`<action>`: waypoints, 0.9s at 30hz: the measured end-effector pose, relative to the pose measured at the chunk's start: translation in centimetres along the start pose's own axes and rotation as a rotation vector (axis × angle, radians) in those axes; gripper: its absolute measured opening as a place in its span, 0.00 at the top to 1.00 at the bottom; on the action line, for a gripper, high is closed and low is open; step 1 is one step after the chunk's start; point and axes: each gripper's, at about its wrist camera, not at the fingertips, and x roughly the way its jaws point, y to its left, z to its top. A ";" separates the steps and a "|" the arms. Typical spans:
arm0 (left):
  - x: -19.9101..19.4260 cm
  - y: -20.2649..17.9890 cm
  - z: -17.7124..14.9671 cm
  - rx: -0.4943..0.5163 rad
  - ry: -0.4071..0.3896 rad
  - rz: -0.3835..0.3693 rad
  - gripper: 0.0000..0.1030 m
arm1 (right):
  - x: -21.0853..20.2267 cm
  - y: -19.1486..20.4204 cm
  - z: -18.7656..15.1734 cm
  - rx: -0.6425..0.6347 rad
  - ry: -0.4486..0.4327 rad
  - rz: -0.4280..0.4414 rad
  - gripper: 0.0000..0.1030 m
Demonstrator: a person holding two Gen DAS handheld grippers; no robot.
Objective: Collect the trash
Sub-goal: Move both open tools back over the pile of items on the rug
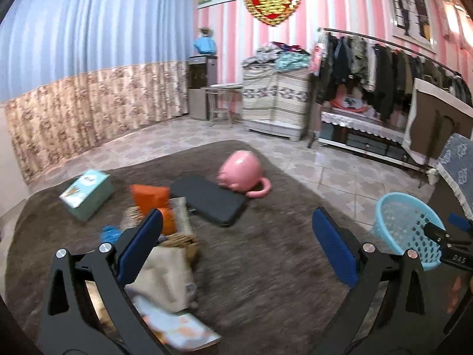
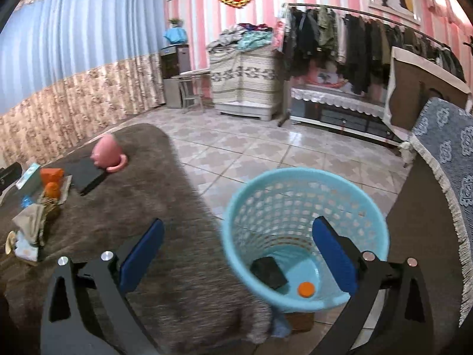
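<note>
So the trash is basically a messy little heap sitting on the brown rug (image 1: 266, 266): a crumpled beige wrapper (image 1: 165, 278) nearest the left gripper (image 1: 236, 245), a flat printed packet (image 1: 183, 330) lying just below it, then a blue scrap (image 1: 111, 233), an orange pouch (image 1: 150, 196) and a teal carton (image 1: 87, 193) farther back. The heap is stretching away from the camera, long axis running roughly near-to-far, and the carton is lying on its side, angled up toward the right. The left gripper is hanging wide open with nothing between its blue pads (image 1: 142, 248); the left pad is overlapping the wrapper in view, but whether it's actually touching I can't tell. Over on the right, the right gripper (image 2: 238, 257) is also spread wide and holding nothing, hovering over the light blue basket (image 2: 295, 177), which is standing upright on the tiles just beside the rug edge. Down in the basket there's a black box (image 2: 268, 271) and an orange cap (image 2: 306, 289) lying on the bottom. Past the heap a black case (image 1: 207, 199) and a tipped pink mug (image 1: 241, 174) are sitting touching each other.
</note>
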 end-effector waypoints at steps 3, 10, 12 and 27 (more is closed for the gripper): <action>-1.0 2.2 -0.5 -0.019 0.003 0.035 0.05 | -0.3 1.9 -0.2 -0.023 0.002 0.031 0.05; -3.1 6.8 -1.7 -0.060 0.016 0.110 0.05 | -0.7 5.9 -1.1 -0.084 0.011 0.100 0.05; -3.5 7.9 -2.1 -0.072 0.018 0.128 0.05 | -0.8 6.9 -1.3 -0.106 0.013 0.112 0.05; -6.1 16.9 -6.5 -0.172 0.074 0.277 0.05 | -0.7 13.7 -2.9 -0.202 0.023 0.209 0.05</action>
